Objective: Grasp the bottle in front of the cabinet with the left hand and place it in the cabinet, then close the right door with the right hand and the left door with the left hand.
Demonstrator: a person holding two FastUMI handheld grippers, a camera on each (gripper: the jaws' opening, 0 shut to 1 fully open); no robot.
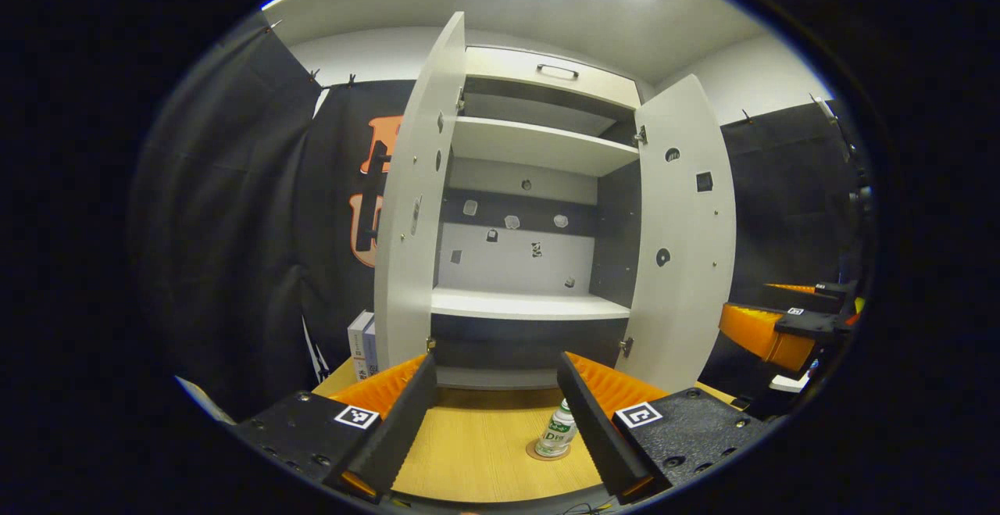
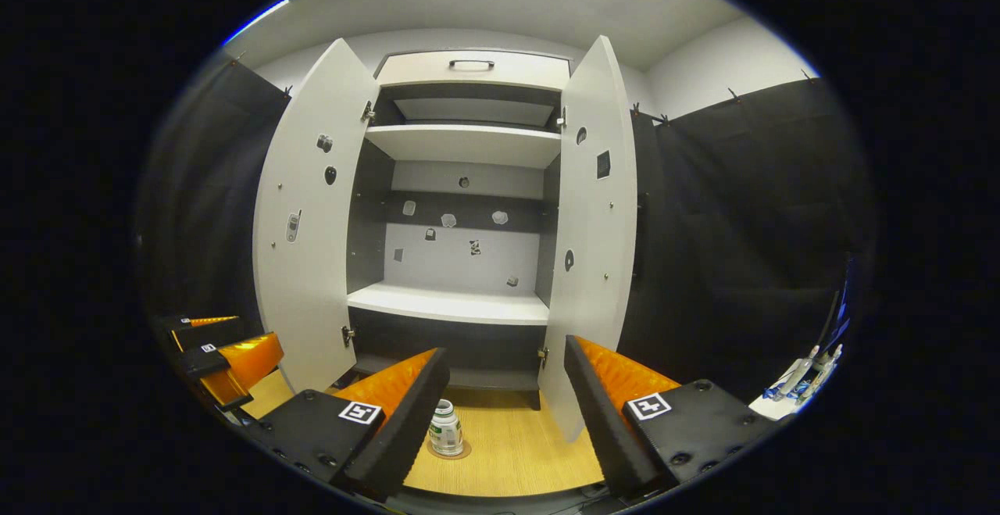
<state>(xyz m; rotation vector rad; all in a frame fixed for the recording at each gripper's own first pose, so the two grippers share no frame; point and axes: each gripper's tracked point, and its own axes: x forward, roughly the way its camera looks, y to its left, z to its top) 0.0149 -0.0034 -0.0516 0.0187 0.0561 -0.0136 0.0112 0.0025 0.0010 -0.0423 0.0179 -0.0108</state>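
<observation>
A small clear bottle [image 1: 558, 430] with a green label and white cap stands upright on a round coaster on the wooden table [image 1: 476, 452], in front of the white cabinet [image 1: 531, 304]. Both cabinet doors, the left door [image 1: 414, 210] and the right door [image 1: 683, 234], stand wide open. My left gripper [image 1: 496, 421] is open, short of the bottle, which sits close to its right finger. In the right gripper view the bottle [image 2: 445, 427] stands near the left finger of my open right gripper [image 2: 504, 413], with the left door [image 2: 308, 218] and right door [image 2: 594, 226] beyond.
The cabinet has a middle shelf [image 1: 527, 305], an upper shelf [image 1: 539, 146] and a top drawer with a handle [image 1: 557, 71]. Some boxes [image 1: 361, 343] stand left of the cabinet. The other gripper [image 1: 781, 327] shows at the right edge. White items [image 2: 805, 378] lie at the far right.
</observation>
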